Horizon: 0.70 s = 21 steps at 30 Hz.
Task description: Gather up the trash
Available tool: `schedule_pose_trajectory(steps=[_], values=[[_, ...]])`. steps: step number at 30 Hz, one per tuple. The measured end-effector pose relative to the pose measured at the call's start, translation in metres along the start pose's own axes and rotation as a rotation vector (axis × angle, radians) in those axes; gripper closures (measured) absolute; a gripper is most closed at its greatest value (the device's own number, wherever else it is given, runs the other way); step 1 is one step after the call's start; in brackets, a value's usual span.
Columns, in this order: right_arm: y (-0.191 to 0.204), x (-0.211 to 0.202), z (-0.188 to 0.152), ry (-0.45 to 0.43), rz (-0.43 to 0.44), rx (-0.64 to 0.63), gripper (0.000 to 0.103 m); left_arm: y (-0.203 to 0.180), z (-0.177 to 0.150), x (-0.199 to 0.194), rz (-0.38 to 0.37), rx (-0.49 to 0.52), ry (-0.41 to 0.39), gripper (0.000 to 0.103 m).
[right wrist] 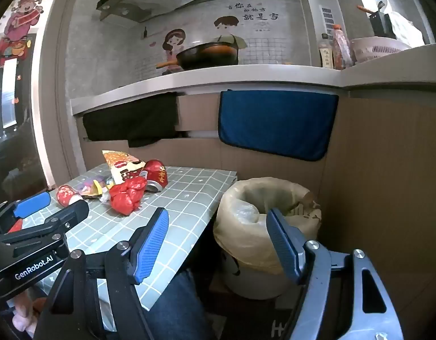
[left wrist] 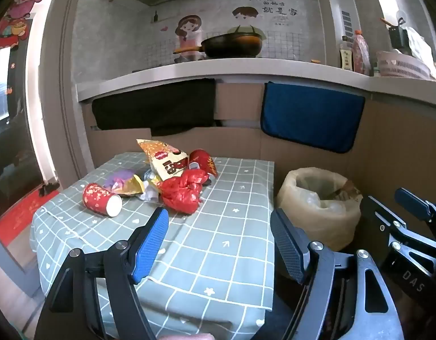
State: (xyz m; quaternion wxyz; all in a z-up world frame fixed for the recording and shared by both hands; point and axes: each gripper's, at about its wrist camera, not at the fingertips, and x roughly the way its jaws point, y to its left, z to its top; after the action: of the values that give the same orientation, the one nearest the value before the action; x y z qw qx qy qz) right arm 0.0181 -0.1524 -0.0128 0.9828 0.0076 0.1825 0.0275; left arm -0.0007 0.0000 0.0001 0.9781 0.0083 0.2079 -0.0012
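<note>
Trash lies in a heap at the far left of the checked table (left wrist: 223, 226): a tipped red paper cup (left wrist: 101, 199), a crumpled red plastic bag (left wrist: 182, 192), an orange snack packet (left wrist: 164, 160), a red can (left wrist: 202, 163) and a purple wrapper (left wrist: 123, 182). My left gripper (left wrist: 219, 232) hovers open over the table's near part, short of the heap, nothing between its fingers. A bin lined with a beige bag (right wrist: 263, 215) stands right of the table. My right gripper (right wrist: 218, 235) is open and empty, between the table's edge and the bin.
A kitchen counter (left wrist: 246, 73) runs behind, with a black pan (left wrist: 232, 45), bottles and a pink basket on it. A blue towel (left wrist: 311, 116) and a black cloth (left wrist: 155, 104) hang below it. Cardboard panels line the wall. A person's blue-clad leg (right wrist: 172, 306) shows below the table.
</note>
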Motion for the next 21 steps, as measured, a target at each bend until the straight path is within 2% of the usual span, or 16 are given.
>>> schedule_pose_trajectory(steps=[21], values=[[-0.001,0.002,-0.001,0.013,0.010,-0.008,0.034,0.012,0.004,0.002,0.005,0.001,0.005,0.029]])
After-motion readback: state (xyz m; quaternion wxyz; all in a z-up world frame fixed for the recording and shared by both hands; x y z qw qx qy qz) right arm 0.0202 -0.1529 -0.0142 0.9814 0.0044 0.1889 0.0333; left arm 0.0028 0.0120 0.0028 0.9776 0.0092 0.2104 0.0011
